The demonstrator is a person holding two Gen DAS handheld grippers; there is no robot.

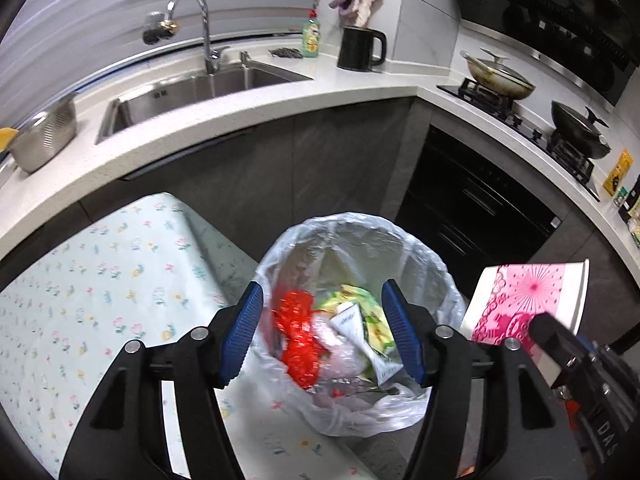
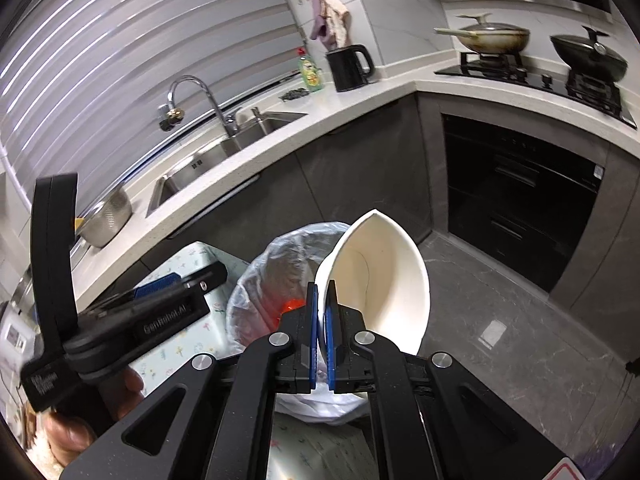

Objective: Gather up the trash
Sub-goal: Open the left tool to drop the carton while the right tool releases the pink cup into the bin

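A bin lined with a clear plastic bag (image 1: 400,256) stands beside the table and holds red wrapping (image 1: 298,332), a white tube and yellow-green packets. My left gripper (image 1: 322,332) is open and empty, right above the bin's mouth. My right gripper (image 2: 322,312) is shut on the rim of a paper cup (image 2: 384,288), white inside and pink-patterned outside (image 1: 532,296). The cup is squashed and tilted, held just right of the bin (image 2: 280,256). The left gripper also shows in the right wrist view (image 2: 168,304).
A table with a floral cloth (image 1: 100,280) is at the left, against the bin. Behind runs a white counter (image 1: 280,100) with a sink (image 1: 192,92), a metal colander, a soap bottle and a black kettle (image 1: 360,48). A stove with two pans (image 2: 532,56) is at the right. Grey floor (image 2: 520,320) lies right of the bin.
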